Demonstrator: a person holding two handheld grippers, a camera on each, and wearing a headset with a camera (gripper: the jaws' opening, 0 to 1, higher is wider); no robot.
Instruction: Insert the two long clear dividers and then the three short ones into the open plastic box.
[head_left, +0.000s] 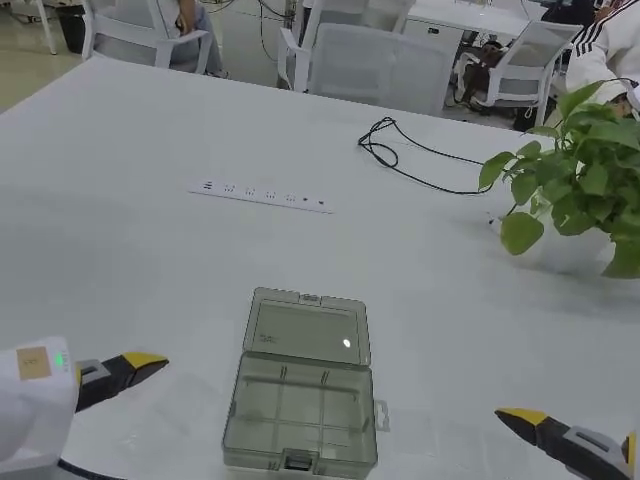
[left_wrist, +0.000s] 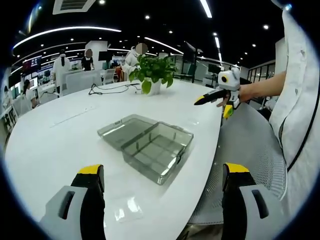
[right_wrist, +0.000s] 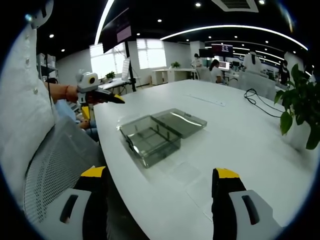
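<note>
The clear plastic box (head_left: 300, 412) lies open near the table's front edge, its lid (head_left: 308, 330) folded flat behind it. Faint lines cross its base; I cannot tell whether they are dividers. My left gripper (head_left: 150, 365) hovers left of the box and my right gripper (head_left: 512, 416) to its right, both apart from it. The left gripper (left_wrist: 163, 169) stands open over the box (left_wrist: 152, 145), nothing between its fingers. A thin clear piece (left_wrist: 125, 210) lies flat by it. The right gripper (right_wrist: 161, 172) is open too, with clear flat pieces (right_wrist: 187, 175) on the table before the box (right_wrist: 150, 137).
A white power strip (head_left: 262, 194) lies behind the box, a black cable (head_left: 400, 152) further back right. A potted plant (head_left: 575, 190) stands at the right. White chairs (head_left: 375, 65) line the far edge. A mesh chair (left_wrist: 250, 150) sits at the near edge.
</note>
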